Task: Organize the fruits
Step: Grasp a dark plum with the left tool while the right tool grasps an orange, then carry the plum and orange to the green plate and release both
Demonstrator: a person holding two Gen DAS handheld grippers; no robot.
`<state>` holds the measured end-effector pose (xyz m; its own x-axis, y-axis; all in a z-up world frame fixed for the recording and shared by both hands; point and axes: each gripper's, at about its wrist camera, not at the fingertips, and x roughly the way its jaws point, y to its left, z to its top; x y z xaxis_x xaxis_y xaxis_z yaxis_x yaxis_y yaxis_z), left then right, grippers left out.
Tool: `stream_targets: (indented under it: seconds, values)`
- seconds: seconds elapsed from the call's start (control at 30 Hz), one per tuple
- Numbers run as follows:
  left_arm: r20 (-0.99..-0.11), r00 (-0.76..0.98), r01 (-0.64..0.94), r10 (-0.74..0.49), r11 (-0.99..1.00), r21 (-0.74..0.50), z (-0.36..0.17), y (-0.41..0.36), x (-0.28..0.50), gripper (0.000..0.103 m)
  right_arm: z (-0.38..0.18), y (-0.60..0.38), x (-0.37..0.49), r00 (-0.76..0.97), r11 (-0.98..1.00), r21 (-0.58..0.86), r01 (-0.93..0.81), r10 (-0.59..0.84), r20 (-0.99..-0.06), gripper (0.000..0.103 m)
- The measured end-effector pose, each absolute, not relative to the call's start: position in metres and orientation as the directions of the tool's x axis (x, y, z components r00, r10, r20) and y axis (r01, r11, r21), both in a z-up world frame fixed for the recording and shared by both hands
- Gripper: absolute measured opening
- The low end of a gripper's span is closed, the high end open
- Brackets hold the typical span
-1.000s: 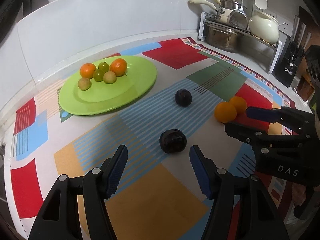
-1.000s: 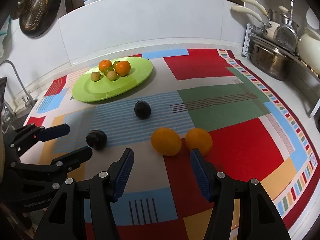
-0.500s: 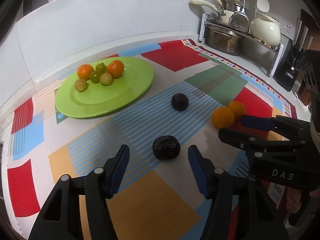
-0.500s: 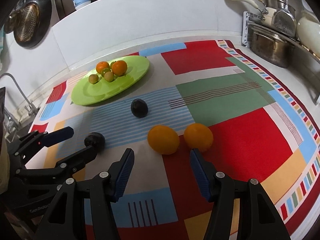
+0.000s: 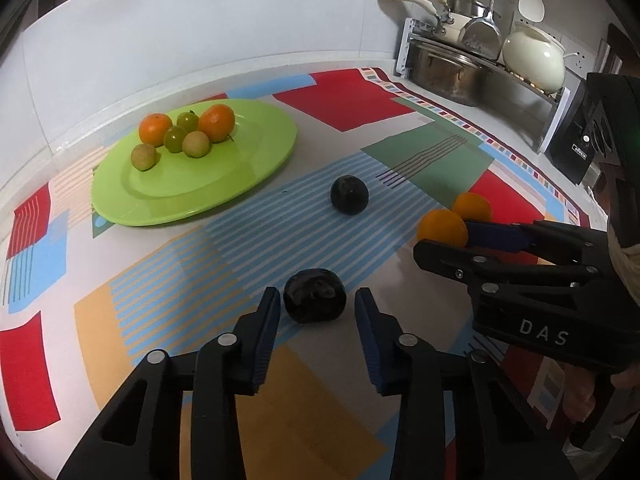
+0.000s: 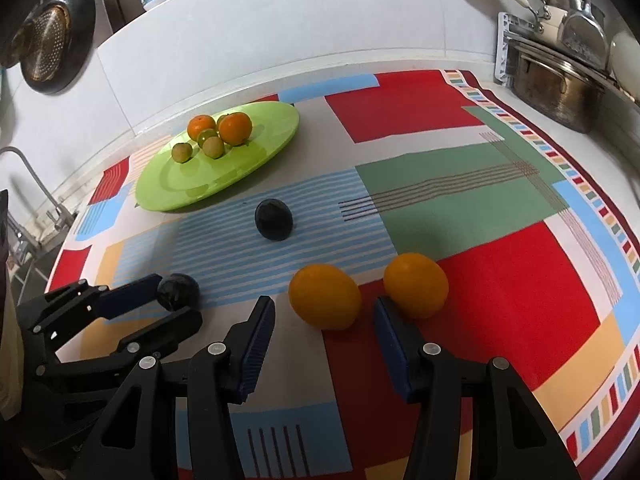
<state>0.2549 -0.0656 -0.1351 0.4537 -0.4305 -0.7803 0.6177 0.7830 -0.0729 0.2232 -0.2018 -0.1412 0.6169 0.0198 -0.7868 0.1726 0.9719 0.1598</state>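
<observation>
Toward the far left of the patterned mat (image 5: 168, 364), the green plate (image 5: 224, 200) already carries two tangerines and four small green-yellow fruits clustered at its far side, with most of its near surface bare.

Just in front of the left gripper (image 5: 316, 310) lies the near dark plum (image 5: 314, 301), right at its fingertips; the jaws stand apart with a gap on either side of the fruit, gripping nothing. This plum looks small, light and glossy, so probably slippery, with soft flesh that would bruise under a hard squeeze. A sensible hold is across its widest middle, pads level with the mat, closing only until it stops rolling.

Farther back and a little to the right, a second dark plum (image 5: 349, 200) sits alone on the blue stripes, well apart from both tools.

Right again, the right gripper (image 6: 324, 312) is released too, its jaws spread around the near side of the left orange (image 6: 325, 296), while the right orange (image 6: 416, 285) lies just beside its right finger. Both oranges appear firmer and heavier than the plums, with a dull skin that should grip well; taking the left one across its middle risks nudging its neighbour, which could roll.
</observation>
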Motion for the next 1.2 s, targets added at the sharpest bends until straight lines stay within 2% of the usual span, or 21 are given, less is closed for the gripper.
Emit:
stream_targets:
  seconds: [0.03,0.2,0.27,0.67,1.2]
  values:
    - [-0.781,0.453,0.616,-0.43,0.784,-0.074,-0.136,-0.066,0.255,0.037,-0.142,-0.202,0.225,0.615,0.973,0.16,0.167,0.023,-0.788,0.047]
    - [-0.786,0.453,0.6,-0.421,0.796,-0.08,-0.139,-0.069,0.259,0.032,-0.143,-0.202,0.23,0.608,0.979,0.141,0.146,0.023,-0.793,0.043]
    - [-0.785,0.452,0.594,-0.422,0.8,-0.088,-0.139,-0.069,0.261,0.031,-0.143,-0.201,0.231,0.606,0.982,0.135,0.135,0.026,-0.795,0.038]
    - [-0.761,0.492,0.551,-0.423,0.828,-0.104,-0.119,-0.06,0.252,0.031,-0.128,-0.194,0.224,0.62,0.985,0.158,0.064,0.085,-0.78,0.038]
    - [-0.694,0.585,0.501,-0.419,0.86,-0.097,-0.065,-0.039,0.238,0.031,-0.07,-0.181,0.218,0.699,0.989,0.139,-0.043,0.129,-0.703,0.038]
